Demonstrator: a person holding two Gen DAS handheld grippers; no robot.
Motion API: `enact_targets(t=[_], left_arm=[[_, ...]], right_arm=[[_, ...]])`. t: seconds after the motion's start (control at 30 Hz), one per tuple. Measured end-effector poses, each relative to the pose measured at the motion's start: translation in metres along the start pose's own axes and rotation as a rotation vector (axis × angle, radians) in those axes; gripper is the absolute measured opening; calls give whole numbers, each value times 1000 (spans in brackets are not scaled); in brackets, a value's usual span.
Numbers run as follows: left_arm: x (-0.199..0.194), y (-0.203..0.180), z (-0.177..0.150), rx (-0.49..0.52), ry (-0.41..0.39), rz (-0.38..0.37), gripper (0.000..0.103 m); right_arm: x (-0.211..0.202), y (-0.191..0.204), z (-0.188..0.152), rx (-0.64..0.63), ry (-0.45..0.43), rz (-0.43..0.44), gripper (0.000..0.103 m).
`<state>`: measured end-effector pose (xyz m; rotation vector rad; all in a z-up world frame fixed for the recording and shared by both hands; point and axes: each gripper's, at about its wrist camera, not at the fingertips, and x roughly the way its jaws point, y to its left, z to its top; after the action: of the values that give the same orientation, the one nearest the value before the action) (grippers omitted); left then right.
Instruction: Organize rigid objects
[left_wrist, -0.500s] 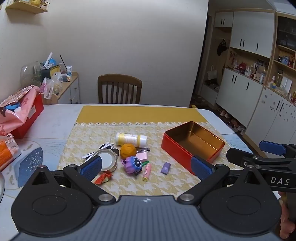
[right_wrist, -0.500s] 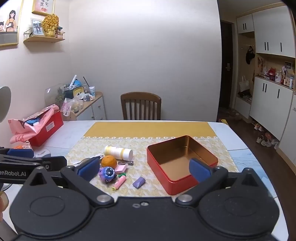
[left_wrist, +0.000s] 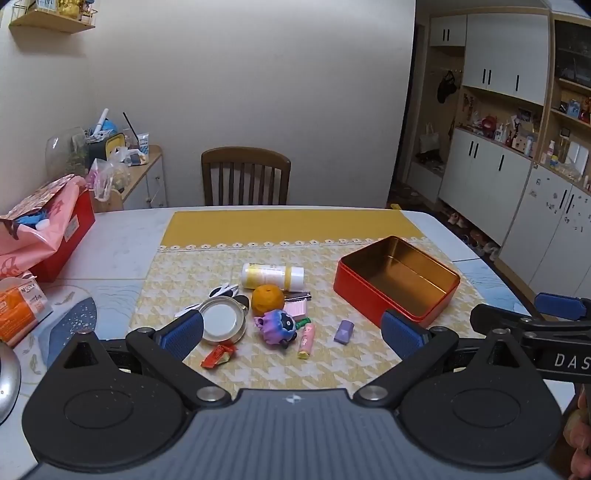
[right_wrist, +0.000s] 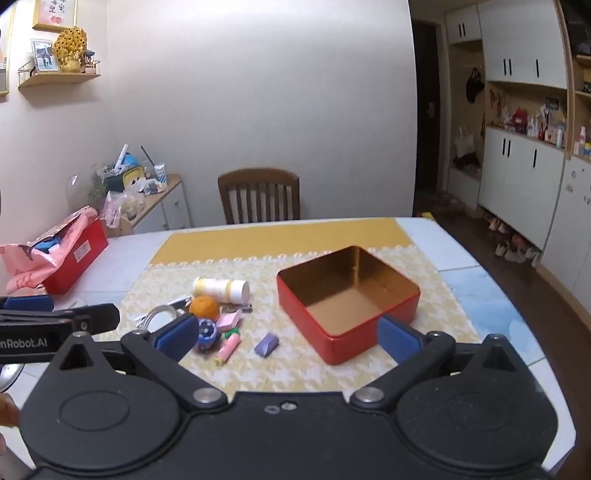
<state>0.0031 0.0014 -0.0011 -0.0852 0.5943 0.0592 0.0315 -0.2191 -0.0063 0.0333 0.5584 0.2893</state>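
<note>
An empty red tin box (left_wrist: 397, 282) with a gold inside stands on the yellow placemat, right of a pile of small items; it also shows in the right wrist view (right_wrist: 347, 295). The pile holds a white-yellow bottle (left_wrist: 272, 276), an orange (left_wrist: 267, 300), a purple toy (left_wrist: 277, 325), a pink tube (left_wrist: 306, 336), a purple block (left_wrist: 344, 331), a round tin lid (left_wrist: 221, 320) and a red wrapper (left_wrist: 218, 356). My left gripper (left_wrist: 291, 334) is open and empty, above the near table edge. My right gripper (right_wrist: 286, 338) is open and empty beside it.
A red box with pink paper (left_wrist: 48, 229) sits at the table's left. An orange packet (left_wrist: 18, 308) lies at the near left. A wooden chair (left_wrist: 245, 175) stands behind the table. A cluttered side cabinet (left_wrist: 122, 166) is at the back left. White cupboards (left_wrist: 517, 199) line the right wall.
Both grippers have shifted slightly; the table objects sit a little differently in view. Nothing on the table has moved.
</note>
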Motion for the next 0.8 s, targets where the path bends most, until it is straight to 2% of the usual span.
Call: enact_targets(t=[0.1, 0.23, 0.47, 0.8], left_arm=[[-2, 1, 0, -1, -7, 7, 103], [-2, 2, -1, -8, -8, 16, 103], [-3, 2, -1, -14, -16, 30, 103], [-8, 1, -2, -21, -41, 26, 103]], right_arm=[[-2, 2, -1, 1, -6, 42, 103], [-3, 4, 1, -18, -17, 53, 103], [-1, 7, 3, -44, -24, -3, 103], [-2, 8, 0, -67, -27, 26, 103]])
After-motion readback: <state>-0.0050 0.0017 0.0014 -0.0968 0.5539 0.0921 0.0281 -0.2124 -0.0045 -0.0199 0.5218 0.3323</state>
